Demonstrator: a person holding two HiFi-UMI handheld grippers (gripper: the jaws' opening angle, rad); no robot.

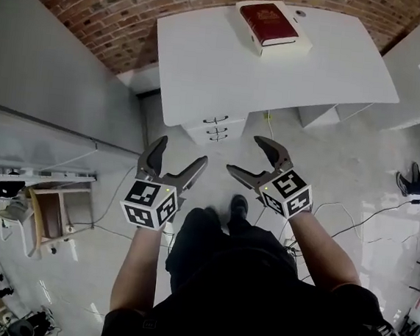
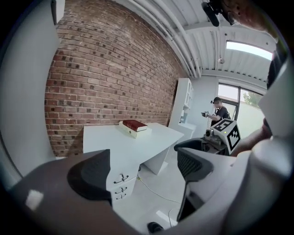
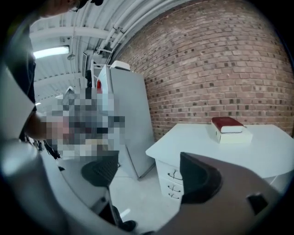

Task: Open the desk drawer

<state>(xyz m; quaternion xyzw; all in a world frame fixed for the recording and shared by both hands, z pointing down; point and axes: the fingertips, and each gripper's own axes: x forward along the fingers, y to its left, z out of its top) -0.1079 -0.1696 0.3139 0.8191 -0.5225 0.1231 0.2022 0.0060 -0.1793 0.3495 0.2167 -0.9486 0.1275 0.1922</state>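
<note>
Left side of the head view: a grey partition (image 1: 49, 74) stands along the floor, with a small wooden shelf unit (image 1: 46, 214) below it.

Left gripper (image 1: 175, 156): held in the air in front of the person, over the floor, well short of the desk. Its own view shows the jaws spread wide with nothing between them.

Drawer stack (image 1: 215, 129): three white drawers under the left end of the white desk (image 1: 315, 78), each with a dark handle. All three fronts appear to sit flush and shut. Neither gripper touches them. The stack shows between the jaws in the left gripper view (image 2: 121, 183) and in the right gripper view (image 3: 173, 183).

Right gripper (image 1: 248, 156): level with the left one, just beside it, also clear of the desk. Its own view shows the jaws wide apart and empty.

Desktop: a red book (image 1: 268, 23) lies on a thicker white book (image 1: 281, 43) near the back edge, by the brick wall (image 1: 121, 15).

Far right: cables (image 1: 360, 215) trail over the pale floor, and another person's shoe (image 1: 408, 179) shows at the edge.
</note>
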